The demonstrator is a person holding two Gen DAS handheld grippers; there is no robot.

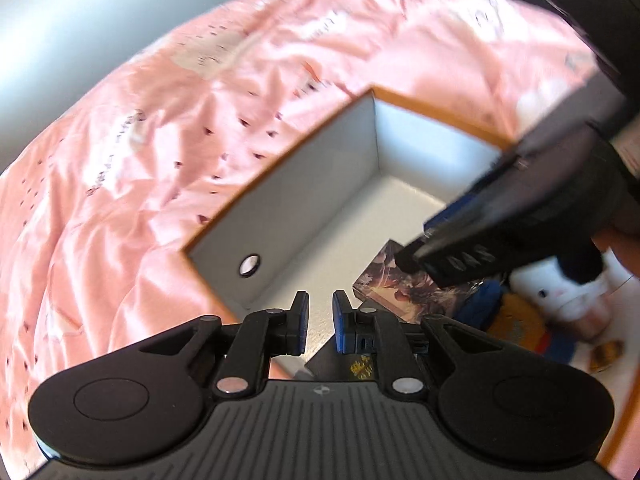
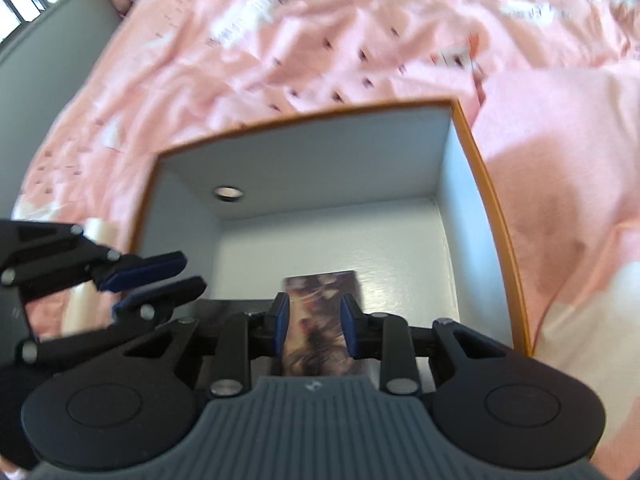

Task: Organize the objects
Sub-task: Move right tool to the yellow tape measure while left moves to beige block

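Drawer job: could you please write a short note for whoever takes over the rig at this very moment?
Left tongs: shut, empty, over the drawer's near edge.
Right tongs: part open above the picture box, apparently not gripping it.
Things: the picture box lies flat on the drawer floor, with plush toys beside it.
Done: the box is in the drawer.
Left: nothing else to sort shows in these views, so look around before going on.

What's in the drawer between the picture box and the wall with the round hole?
Nothing: only bare white drawer floor lies between the picture box and that wall, shown in the right wrist view.
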